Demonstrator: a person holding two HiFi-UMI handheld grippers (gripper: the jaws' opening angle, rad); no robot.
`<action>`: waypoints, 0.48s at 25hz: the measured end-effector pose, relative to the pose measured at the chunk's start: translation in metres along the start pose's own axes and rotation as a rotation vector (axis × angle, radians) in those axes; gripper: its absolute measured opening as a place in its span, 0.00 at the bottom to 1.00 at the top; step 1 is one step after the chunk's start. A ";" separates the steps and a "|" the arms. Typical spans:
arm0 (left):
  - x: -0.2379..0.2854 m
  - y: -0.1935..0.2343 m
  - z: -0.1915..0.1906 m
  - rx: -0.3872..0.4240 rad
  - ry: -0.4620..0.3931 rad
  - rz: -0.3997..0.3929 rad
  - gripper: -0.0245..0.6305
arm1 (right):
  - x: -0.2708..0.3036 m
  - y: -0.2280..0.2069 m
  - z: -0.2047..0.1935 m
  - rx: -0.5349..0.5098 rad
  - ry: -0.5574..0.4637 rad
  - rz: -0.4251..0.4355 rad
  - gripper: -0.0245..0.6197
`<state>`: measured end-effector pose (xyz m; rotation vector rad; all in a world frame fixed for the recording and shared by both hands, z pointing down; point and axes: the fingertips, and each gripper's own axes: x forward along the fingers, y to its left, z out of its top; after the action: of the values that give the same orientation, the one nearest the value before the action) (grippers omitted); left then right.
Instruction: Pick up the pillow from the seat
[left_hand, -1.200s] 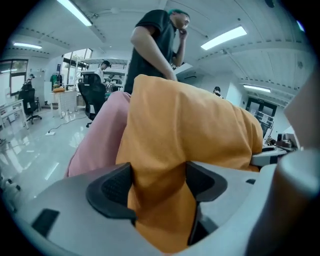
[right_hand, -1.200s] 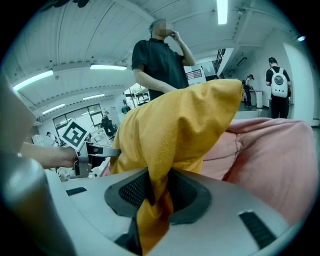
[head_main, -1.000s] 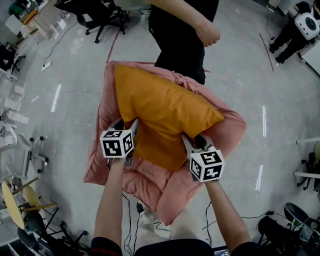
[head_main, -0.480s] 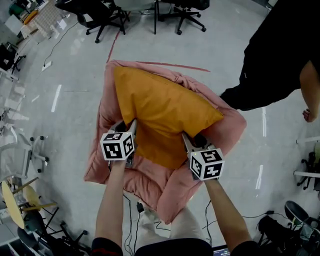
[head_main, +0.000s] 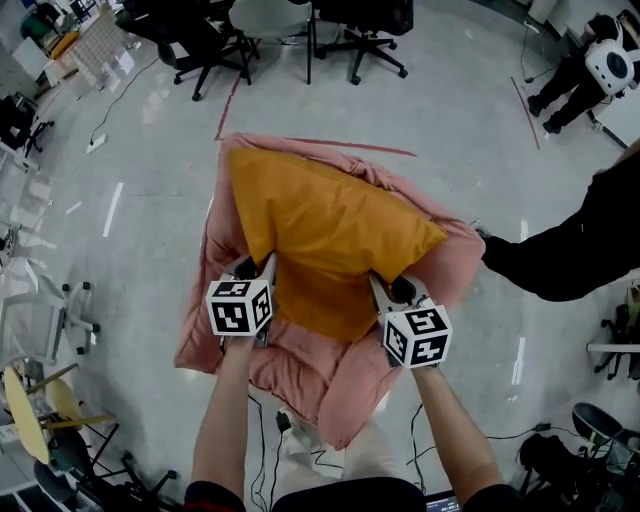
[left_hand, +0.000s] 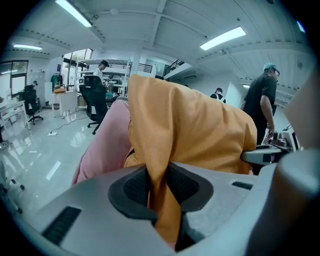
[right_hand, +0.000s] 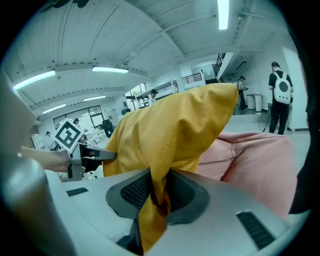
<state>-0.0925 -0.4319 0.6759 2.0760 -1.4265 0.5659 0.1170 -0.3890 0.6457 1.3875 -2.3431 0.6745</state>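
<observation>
Fingers (left_hand: 134, 188) of the left gripper (head_main: 258, 265) and right gripper (head_main: 388, 288) are closing on pinched folds of the orange pillow (head_main: 320, 225), one at each near corner. It's gripped but not yet lifted off the pink seat (head_main: 300, 375). The bystander (head_main: 570, 255), earlier on the far side, is now at the right.

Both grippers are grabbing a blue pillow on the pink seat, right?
Not blue. The pillow is orange, as the head view shows. The rest holds: it lies on the pink seat, and the left gripper and right gripper each have its fabric between their jaws, which are closing on it.
</observation>
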 end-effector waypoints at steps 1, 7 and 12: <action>-0.005 -0.001 0.000 0.007 -0.005 -0.003 0.18 | -0.004 0.002 0.001 0.000 -0.005 -0.002 0.18; -0.035 -0.008 0.009 0.028 -0.031 -0.016 0.18 | -0.022 0.016 0.014 -0.003 -0.031 -0.016 0.17; -0.063 -0.016 0.027 0.055 -0.053 -0.019 0.18 | -0.041 0.026 0.033 0.000 -0.058 -0.033 0.17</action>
<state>-0.0983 -0.4006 0.6136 2.1598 -1.4345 0.5523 0.1117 -0.3673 0.5916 1.4617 -2.3589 0.6331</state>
